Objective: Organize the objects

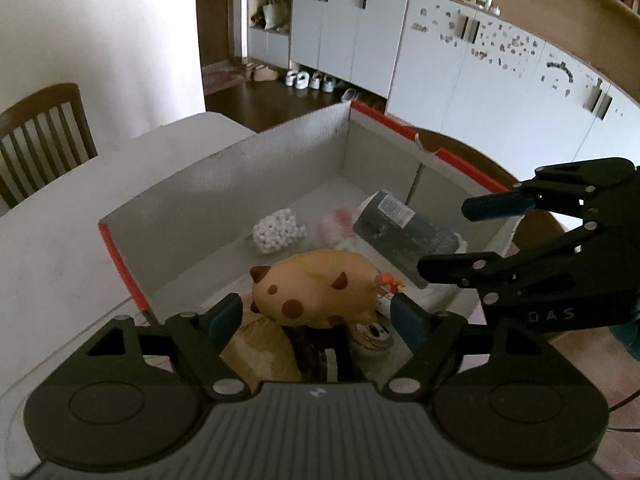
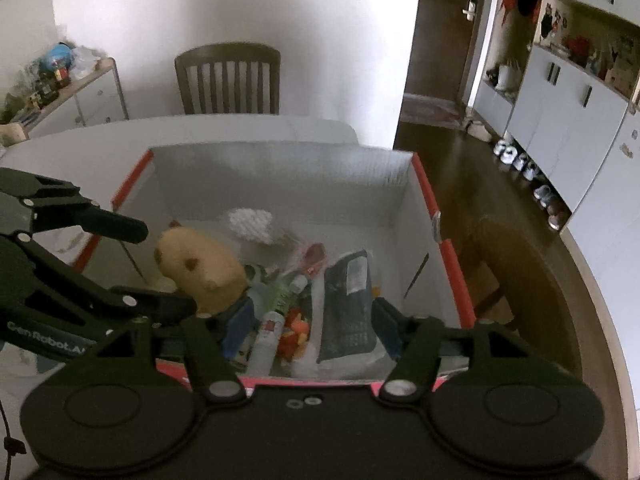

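Left wrist view. Left gripper (image 1: 318, 314) with black linkage arms and blue-padded fingers, jaws spread apart, poised over the near end of an open white cardboard box with red-orange edge strips (image 1: 224, 184); nothing clamped between the pads. Yellow-tan plush animal with brown spots and brown ears (image 1: 316, 292) lying just beyond the fingertips, resting on a heap of other items at the near end of the box. Cluster of small white balls in a clear bag (image 1: 280, 232) on the box floor farther in, beside a pinkish-white crumpled wrapper (image 1: 338, 226). Dark grey flat packet with a white barcode label (image 1: 400, 232) leaning toward the right-hand wall. Right gripper (image 1: 444, 238), black, entering from the right over the box rim, jaws apart, empty. White tabletop (image 1: 60, 248) under the box; brown wooden slatted chair (image 1: 40, 136) at far left.

Right wrist view. Right gripper (image 2: 314, 330) above the near rim of the same box (image 2: 280, 172), jaws apart, holding nothing. Below the fingers: white cylindrical bottle (image 2: 266, 344), orange-red small toy (image 2: 294, 334), and the dark packet (image 2: 350, 308) lying flat on a white sheet. Plush animal (image 2: 200, 272) toward the left wall, ball cluster (image 2: 250, 222) behind it. Left gripper (image 2: 156, 268) reaching in from the left, jaws open, its lower finger just in front of the plush; contact impossible to tell. Chair (image 2: 228, 78) beyond the table (image 2: 80, 140).
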`<state>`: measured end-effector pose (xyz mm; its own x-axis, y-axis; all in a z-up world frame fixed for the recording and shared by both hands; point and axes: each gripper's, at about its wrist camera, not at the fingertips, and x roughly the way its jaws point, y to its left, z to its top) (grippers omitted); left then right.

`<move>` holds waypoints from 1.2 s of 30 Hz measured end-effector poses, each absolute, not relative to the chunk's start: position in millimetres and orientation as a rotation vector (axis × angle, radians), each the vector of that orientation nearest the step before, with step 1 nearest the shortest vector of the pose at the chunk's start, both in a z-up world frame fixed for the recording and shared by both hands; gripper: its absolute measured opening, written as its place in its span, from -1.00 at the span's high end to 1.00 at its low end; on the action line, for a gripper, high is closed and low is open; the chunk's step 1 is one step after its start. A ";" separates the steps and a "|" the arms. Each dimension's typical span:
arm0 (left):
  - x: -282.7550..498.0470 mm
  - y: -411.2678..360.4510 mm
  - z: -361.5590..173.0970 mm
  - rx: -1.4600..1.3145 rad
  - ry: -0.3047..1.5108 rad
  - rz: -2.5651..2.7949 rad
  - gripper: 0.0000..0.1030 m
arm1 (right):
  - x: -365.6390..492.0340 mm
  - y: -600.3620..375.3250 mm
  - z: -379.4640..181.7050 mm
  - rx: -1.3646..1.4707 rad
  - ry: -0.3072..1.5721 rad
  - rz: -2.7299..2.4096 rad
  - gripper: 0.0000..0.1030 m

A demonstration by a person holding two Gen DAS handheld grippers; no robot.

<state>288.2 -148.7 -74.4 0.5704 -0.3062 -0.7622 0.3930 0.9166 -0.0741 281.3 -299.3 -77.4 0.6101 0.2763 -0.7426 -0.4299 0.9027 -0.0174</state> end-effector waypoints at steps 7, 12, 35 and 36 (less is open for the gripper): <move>264.9 -134.5 -54.6 0.051 0.809 -0.412 -0.57 | 261.0 -297.0 -52.3 -0.199 0.762 0.430 -0.31; 245.1 -124.3 -39.5 0.032 0.742 -0.405 -0.57 | 246.0 -292.3 -37.3 -0.180 0.728 0.443 -0.36; 175.0 -92.8 -6.9 -0.082 0.674 -0.324 -0.62 | 178.3 -289.0 -14.9 -0.025 0.628 0.440 -0.65; 173.0 -93.5 -6.4 -0.080 0.676 -0.324 -0.65 | 176.0 -289.9 -15.0 -0.009 0.628 0.441 -0.66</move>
